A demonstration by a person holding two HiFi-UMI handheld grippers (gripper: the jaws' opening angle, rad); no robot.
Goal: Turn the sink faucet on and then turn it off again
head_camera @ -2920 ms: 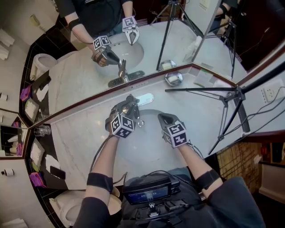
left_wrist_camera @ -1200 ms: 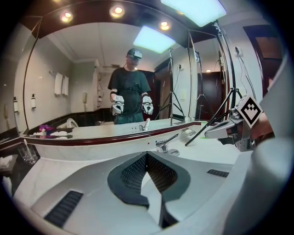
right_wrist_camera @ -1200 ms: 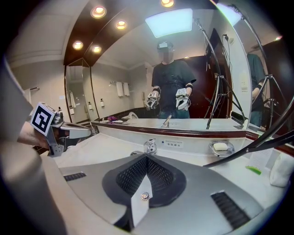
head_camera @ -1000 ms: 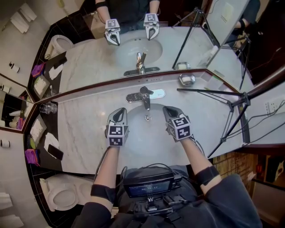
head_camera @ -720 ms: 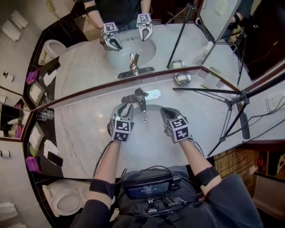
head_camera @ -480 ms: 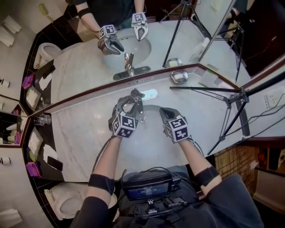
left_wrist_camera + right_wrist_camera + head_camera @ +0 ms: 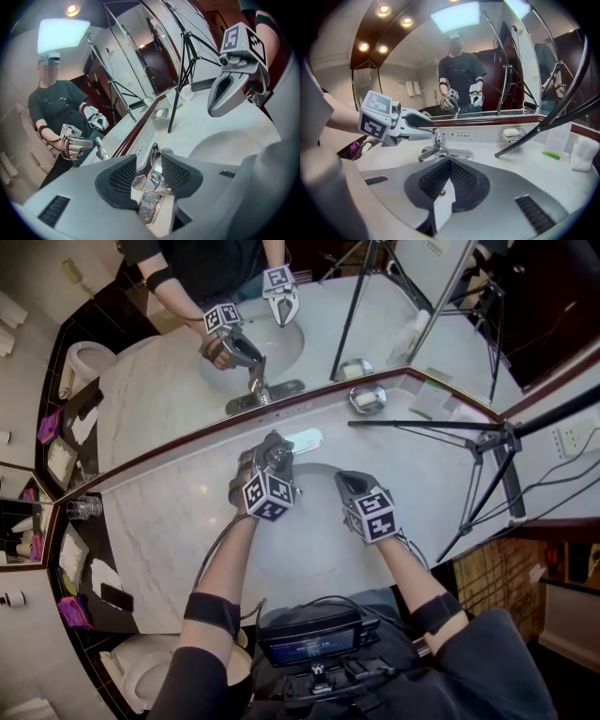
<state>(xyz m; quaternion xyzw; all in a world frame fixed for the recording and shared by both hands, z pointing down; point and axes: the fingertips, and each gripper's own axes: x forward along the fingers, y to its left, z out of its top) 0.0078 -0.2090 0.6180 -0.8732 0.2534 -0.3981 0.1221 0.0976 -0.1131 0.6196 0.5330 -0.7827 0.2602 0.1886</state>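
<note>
The chrome single-lever faucet stands upright on an oval base plate at the far rim of the sink basin, just before the mirror. Its lever lies between the jaws of the left claw, which have just been opening.

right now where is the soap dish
In the head view the soap dish sits on the counter against the mirror, right of the faucet, near the tripod leg.
</note>
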